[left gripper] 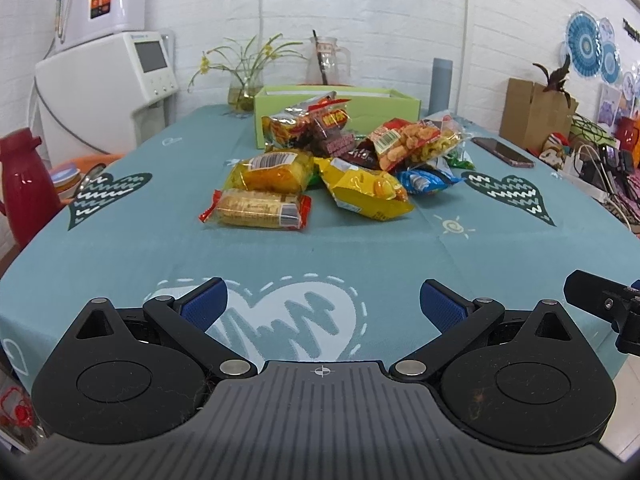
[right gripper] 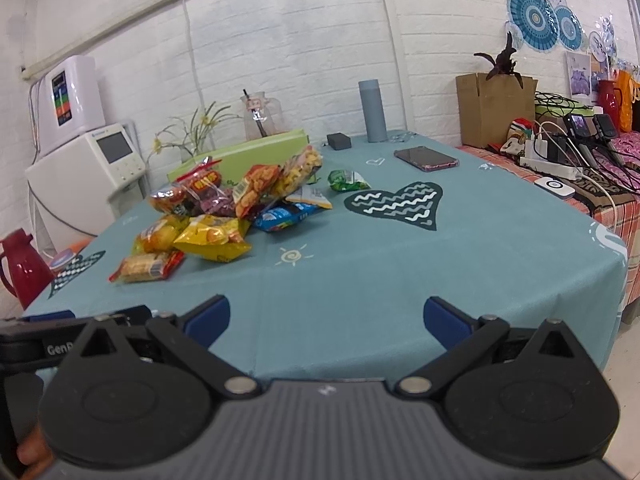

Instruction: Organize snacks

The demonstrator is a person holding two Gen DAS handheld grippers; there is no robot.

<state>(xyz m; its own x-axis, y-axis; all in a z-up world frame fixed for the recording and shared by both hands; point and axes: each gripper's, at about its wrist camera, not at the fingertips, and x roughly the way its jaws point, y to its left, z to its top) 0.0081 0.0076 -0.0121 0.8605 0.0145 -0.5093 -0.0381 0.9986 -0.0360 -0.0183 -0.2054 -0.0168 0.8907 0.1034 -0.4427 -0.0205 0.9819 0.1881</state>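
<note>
Snack packets (left gripper: 336, 160) lie in a loose heap well ahead of both pairs of fingers, with the green box (left gripper: 384, 108) just behind the heap, so nothing appears sorted yet. The left gripper (left gripper: 323, 305) hangs with its blue pads spread wide and empty, low over the tablecloth (left gripper: 440, 256); the right gripper (right gripper: 326, 317) is likewise wide and holds nothing.

Risks, as I judge them:
- The packets overlap, so closing on one may drag its neighbours or topple the pile.
- Glossy, air-filled wrappers such as the yellow bag (left gripper: 366, 192) may squirt from between the pads or get crushed.
- The biscuit pack (left gripper: 256, 209), nearest the left fingers, lies flat, and a shallow approach could snag the cloth instead.
- A phone (right gripper: 426, 159) lies beyond the right fingers, to the heap's right, and a wide sweep could knock it.
</note>
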